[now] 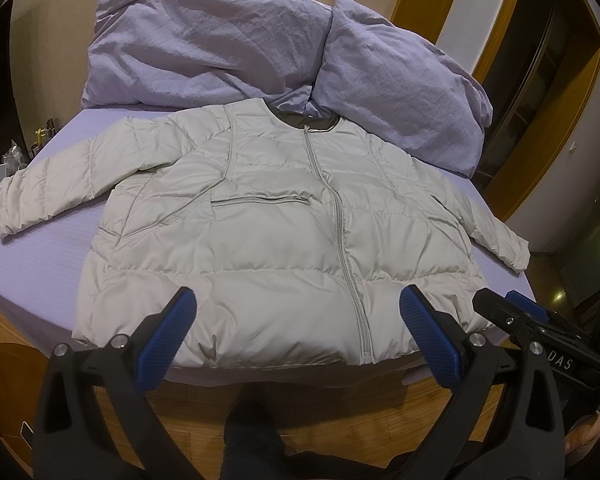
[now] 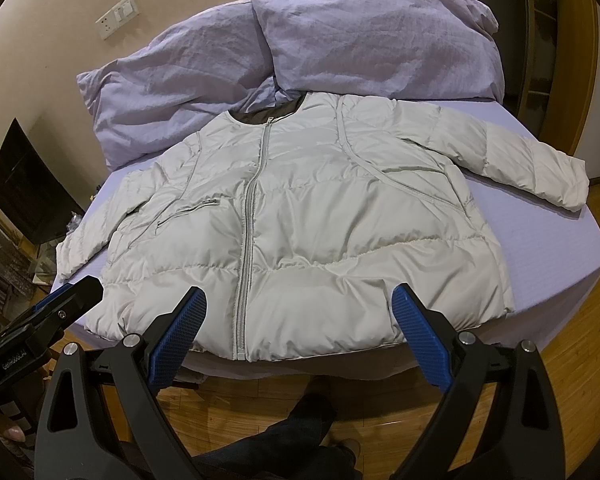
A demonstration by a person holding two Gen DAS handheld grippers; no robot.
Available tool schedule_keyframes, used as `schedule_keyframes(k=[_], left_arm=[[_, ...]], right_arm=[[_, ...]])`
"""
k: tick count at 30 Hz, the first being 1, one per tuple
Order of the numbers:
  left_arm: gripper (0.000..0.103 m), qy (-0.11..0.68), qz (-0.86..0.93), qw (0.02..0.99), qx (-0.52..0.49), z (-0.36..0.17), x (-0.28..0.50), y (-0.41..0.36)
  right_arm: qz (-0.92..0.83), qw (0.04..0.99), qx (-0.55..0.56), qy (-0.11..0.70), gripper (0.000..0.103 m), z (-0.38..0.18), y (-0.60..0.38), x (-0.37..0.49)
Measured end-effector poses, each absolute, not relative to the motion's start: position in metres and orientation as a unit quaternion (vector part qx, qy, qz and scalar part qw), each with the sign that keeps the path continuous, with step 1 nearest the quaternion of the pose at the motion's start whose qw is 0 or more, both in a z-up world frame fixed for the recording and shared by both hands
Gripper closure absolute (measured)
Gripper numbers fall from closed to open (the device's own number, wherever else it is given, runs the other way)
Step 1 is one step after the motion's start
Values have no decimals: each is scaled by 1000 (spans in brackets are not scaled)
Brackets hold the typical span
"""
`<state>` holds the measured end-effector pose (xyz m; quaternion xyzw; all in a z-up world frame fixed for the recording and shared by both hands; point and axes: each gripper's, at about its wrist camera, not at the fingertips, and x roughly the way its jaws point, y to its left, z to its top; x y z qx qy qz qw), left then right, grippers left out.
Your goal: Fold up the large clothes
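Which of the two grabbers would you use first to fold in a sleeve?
Probably either: the jacket lies flat and zipped, both sleeves spread. The left gripper and right gripper both hang open over the hem. I'd lean left, since the left sleeve lies fully on the bed.

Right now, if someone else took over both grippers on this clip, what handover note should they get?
Left gripper: open, empty, hovering at the jacket's hem.
Right gripper: open, empty, hovering beside it at the same hem.
Pale puffer jacket: flat on the lavender bed sheet, front up, zipped, both sleeves spread out. Two pillows lie behind the collar.
Done: jacket laid out; no fold visible.
Left: all folding, probably sleeves in first, then the body.
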<state>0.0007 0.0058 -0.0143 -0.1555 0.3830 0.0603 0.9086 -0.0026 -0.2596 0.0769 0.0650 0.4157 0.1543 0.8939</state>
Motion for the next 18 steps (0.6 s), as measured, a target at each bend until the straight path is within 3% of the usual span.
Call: schedule_keyframes(k=[18], left_arm=[[2,385,61,908,-156,-14,1,6]], right_arm=[[156,894,66,415,7,77,-262,-2]])
